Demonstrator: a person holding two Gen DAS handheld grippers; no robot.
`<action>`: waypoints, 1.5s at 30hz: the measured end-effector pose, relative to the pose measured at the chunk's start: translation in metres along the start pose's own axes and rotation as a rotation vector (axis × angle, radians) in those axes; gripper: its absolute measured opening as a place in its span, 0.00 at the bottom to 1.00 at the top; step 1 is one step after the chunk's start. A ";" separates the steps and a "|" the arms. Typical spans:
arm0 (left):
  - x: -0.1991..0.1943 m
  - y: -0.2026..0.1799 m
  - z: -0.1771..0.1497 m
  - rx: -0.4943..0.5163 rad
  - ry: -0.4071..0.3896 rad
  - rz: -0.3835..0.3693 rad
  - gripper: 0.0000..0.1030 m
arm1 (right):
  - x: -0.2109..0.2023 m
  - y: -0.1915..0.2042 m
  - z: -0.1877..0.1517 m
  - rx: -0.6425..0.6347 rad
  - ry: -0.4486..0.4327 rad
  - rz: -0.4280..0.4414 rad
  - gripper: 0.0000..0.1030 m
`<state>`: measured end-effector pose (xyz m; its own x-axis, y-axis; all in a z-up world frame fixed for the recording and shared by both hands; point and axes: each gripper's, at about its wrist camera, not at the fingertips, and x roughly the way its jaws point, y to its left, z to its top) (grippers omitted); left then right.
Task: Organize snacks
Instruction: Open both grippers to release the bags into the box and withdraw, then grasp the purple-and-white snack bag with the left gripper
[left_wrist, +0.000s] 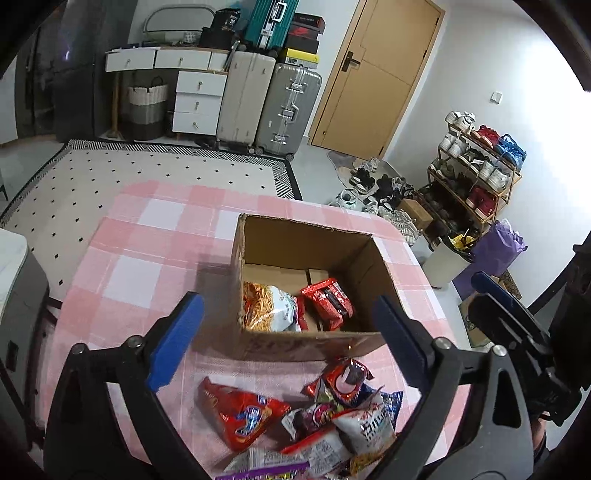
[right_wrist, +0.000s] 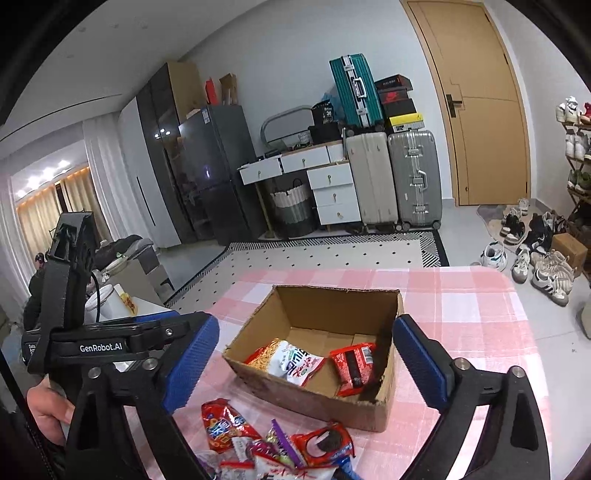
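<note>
An open cardboard box (left_wrist: 255, 343) stands on the pink checked tablecloth (left_wrist: 147, 236); it also shows in the right wrist view (right_wrist: 314, 400). Inside lie a white noodle-snack bag (left_wrist: 271, 308) (right_wrist: 291, 362) and a red packet (left_wrist: 327, 301) (right_wrist: 352, 367). A pile of snack packets (left_wrist: 314, 417) (right_wrist: 280, 446) lies on the cloth in front of the box, nearest me. My left gripper (left_wrist: 291, 343) is open and empty, hovering above the pile and the box's near wall. My right gripper (right_wrist: 306, 369) is open and empty, above the box.
The table's far edge (left_wrist: 258, 192) drops to a dotted rug (left_wrist: 147, 166). Suitcases (left_wrist: 269, 107), white drawers (left_wrist: 199, 103), a wooden door (left_wrist: 376, 74) and a shoe rack (left_wrist: 476, 173) stand beyond. The left gripper's body (right_wrist: 74, 295) sits left of the right gripper.
</note>
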<state>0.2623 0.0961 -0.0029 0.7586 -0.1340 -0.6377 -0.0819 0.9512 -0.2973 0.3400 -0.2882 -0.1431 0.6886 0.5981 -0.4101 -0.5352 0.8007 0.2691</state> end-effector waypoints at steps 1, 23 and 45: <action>-0.006 0.000 -0.002 0.002 -0.009 0.001 0.99 | -0.004 0.003 -0.003 0.000 -0.003 -0.001 0.94; -0.115 -0.001 -0.080 0.026 -0.091 0.018 0.99 | -0.089 0.040 -0.053 -0.001 -0.029 -0.016 0.99; -0.064 0.037 -0.165 -0.012 0.085 0.028 0.99 | -0.092 0.038 -0.118 0.033 0.041 -0.028 0.99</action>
<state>0.1040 0.0945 -0.0904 0.6986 -0.1310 -0.7034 -0.1107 0.9515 -0.2871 0.1988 -0.3174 -0.1976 0.6822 0.5742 -0.4527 -0.4992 0.8181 0.2855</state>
